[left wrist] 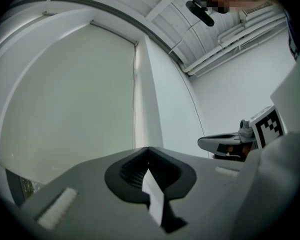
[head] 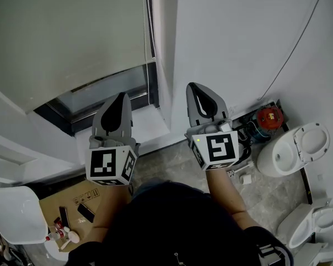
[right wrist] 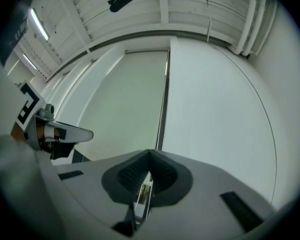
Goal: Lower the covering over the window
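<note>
- Window covering [head: 72, 37]: pale cloth-like sheet, matt and smooth, no weave visible.
- Bead chain [head: 150, 26]: dark, fine beaded strand; material cannot be told.
- Left gripper [head: 122, 95], right gripper [head: 194, 86]: grey moulded plastic, matt. Inner pads [left wrist: 132, 171] are dark and ribbed. Marker cubes are white with matt black print.
- Wall [head: 238, 37]: white, smooth, matt.
- Floor [head: 172, 162]: grey mottled stone-look tile with a slight sheen.
- Toilet [head: 291, 148]: white, glossy, ceramic-looking.
- Box [head: 49, 209]: brown cardboard, matt.
</note>
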`<action>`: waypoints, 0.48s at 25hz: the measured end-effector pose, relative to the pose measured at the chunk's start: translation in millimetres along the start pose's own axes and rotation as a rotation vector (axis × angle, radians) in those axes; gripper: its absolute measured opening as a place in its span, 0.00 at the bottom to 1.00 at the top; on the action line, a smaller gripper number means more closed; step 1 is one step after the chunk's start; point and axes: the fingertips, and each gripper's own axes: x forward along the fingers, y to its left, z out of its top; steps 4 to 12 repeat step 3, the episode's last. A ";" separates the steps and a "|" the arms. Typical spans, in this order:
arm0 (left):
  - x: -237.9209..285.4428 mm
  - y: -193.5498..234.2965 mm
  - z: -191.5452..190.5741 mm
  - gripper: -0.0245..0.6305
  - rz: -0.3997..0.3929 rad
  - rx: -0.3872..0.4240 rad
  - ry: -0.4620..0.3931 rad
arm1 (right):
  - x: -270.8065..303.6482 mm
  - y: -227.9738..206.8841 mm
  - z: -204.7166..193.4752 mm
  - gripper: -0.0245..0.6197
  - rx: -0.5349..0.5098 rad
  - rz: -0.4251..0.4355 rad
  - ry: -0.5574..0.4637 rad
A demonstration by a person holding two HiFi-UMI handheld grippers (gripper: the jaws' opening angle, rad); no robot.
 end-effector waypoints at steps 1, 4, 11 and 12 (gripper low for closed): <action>1.9 2.3 -0.5 0.05 -0.002 0.002 -0.001 | 3.3 0.6 -0.8 0.06 0.000 -0.002 -0.002; 6.2 6.2 -2.0 0.05 -0.006 0.005 -0.001 | 9.7 1.0 -2.3 0.06 0.000 -0.007 -0.005; 6.2 6.2 -2.0 0.05 -0.006 0.005 -0.001 | 9.7 1.0 -2.3 0.06 0.000 -0.007 -0.005; 6.2 6.2 -2.0 0.05 -0.006 0.005 -0.001 | 9.7 1.0 -2.3 0.06 0.000 -0.007 -0.005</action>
